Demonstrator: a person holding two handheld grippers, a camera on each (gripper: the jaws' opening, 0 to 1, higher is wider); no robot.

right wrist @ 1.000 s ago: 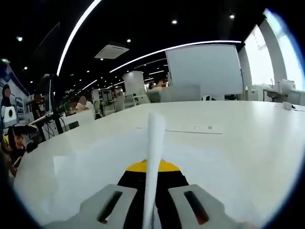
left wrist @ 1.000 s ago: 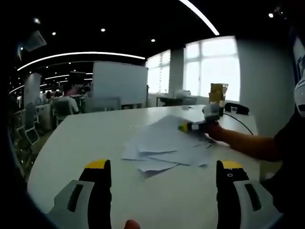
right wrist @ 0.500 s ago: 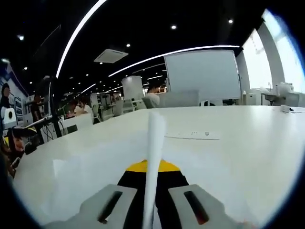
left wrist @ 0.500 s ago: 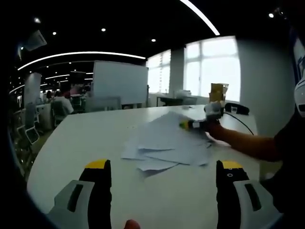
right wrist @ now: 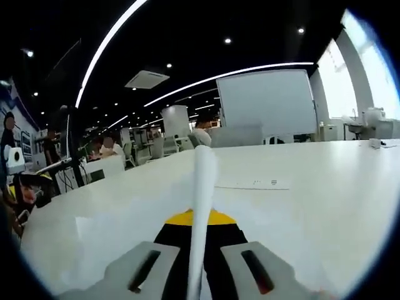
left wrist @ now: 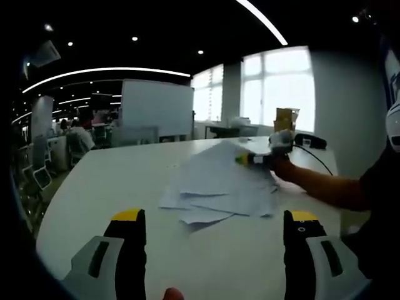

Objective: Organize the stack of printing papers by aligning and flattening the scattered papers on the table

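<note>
Several white printing papers [left wrist: 215,184] lie fanned out and overlapping in the middle of the white table [left wrist: 106,187] in the left gripper view. My right gripper [left wrist: 247,160] enters that view from the right, shut on the top sheet's far edge and lifting it a little. In the right gripper view that sheet [right wrist: 201,187] stands edge-on, pinched between the shut jaws of my right gripper [right wrist: 197,220]. My left gripper [left wrist: 214,215] hangs open above the table's near part, short of the pile, holding nothing.
A whiteboard [left wrist: 156,107] and chairs stand beyond the table's far edge. A brown box [left wrist: 286,122] and a dark cable [left wrist: 315,159] sit at the far right by the window. A person's forearm [left wrist: 319,187] reaches in from the right. People sit at desks at the back left.
My right gripper has raised the held sheet's edge slightly and drifted a bit farther away. The left gripper has stayed still.
</note>
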